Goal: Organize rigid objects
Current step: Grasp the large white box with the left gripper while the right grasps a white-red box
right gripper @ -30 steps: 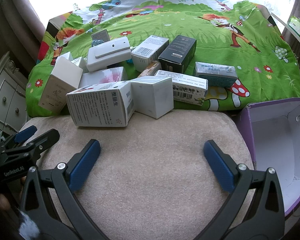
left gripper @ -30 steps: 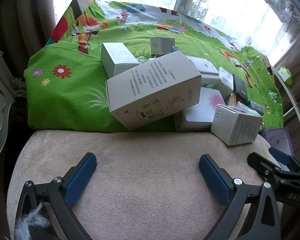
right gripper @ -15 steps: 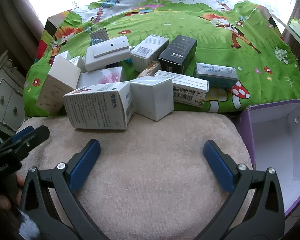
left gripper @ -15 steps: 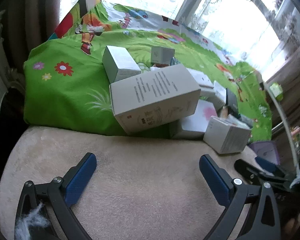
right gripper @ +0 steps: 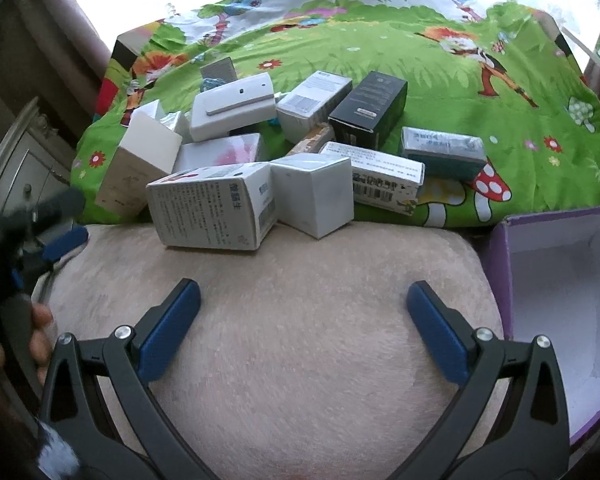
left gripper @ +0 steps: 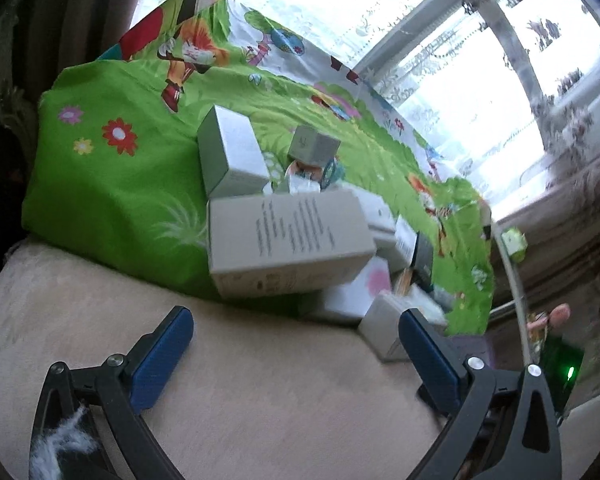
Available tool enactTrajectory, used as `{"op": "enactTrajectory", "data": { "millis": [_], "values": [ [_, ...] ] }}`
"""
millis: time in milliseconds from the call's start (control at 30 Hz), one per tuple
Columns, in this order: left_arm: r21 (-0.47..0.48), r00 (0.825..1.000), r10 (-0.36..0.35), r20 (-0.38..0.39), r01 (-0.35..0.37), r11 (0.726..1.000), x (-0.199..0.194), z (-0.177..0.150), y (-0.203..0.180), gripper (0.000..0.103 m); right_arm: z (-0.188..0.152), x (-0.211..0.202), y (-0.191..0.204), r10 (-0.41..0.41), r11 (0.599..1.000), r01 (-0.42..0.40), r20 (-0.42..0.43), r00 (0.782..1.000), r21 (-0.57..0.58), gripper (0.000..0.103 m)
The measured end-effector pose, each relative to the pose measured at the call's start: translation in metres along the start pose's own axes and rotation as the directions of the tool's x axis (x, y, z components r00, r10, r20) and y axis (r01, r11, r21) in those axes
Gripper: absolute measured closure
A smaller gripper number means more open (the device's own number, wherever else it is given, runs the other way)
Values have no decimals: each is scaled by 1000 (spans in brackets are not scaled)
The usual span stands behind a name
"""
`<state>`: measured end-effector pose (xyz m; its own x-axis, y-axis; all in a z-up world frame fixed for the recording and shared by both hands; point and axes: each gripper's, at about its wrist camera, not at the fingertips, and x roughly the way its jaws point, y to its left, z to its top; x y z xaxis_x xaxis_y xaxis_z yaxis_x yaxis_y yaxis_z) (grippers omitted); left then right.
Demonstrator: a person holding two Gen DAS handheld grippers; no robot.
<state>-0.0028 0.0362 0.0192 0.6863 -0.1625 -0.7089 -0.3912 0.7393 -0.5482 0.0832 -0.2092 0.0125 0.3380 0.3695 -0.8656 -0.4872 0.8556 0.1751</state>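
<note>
**Before the first pick: both grippers empty above a beige cushion**

Left gripper (left gripper: 296, 334) and right gripper (right gripper: 303, 308): jaws spread wide, holding nothing. About a dozen small cardboard boxes (right gripper: 210, 204) heaped on green cartoon cloth (right gripper: 480, 92), mostly white, one black (right gripper: 368, 110). One empty purple bin (right gripper: 500, 256) at right. Likely next: reaching forward, closing on one near box.

Left tongs (left gripper: 296, 338) swung left, tilted; boxes unmoved.
</note>
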Motion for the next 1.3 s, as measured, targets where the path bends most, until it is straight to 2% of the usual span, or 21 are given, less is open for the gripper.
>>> {"op": "enactTrajectory", "data": {
  "millis": [267,433,700,967,1167,1200,1300],
  "values": [
    [-33,999,40,25,-39,999,14,23,-5,0,1,-10,4,52,998,-50,62,997,-29,0],
    [-56,998,65,1,-65,996,27,31,-6,0,9,-14,15,53,997,-47,92,994,-64,0],
    [-58,995,95,-34,-97,994,39,36,-4,0,26,-12,39,14,994,0,124,992,-112,0],
    [-84,993,84,-88,-91,992,55,34,1,0,39,-1,59,-28,990,45,128,991,-134,0],
    [-92,995,78,-65,-83,992,51,32,5,1,46,12,67,-51,988,66,103,993,-140,0],
    [-94,995,77,-61,-82,992,49,31,5,1,46,13,68,-54,988,67,98,994,-141,3],
    [-99,996,76,-38,-79,992,44,28,6,1,44,17,68,-43,987,54,80,996,-148,23]
  ]
}}
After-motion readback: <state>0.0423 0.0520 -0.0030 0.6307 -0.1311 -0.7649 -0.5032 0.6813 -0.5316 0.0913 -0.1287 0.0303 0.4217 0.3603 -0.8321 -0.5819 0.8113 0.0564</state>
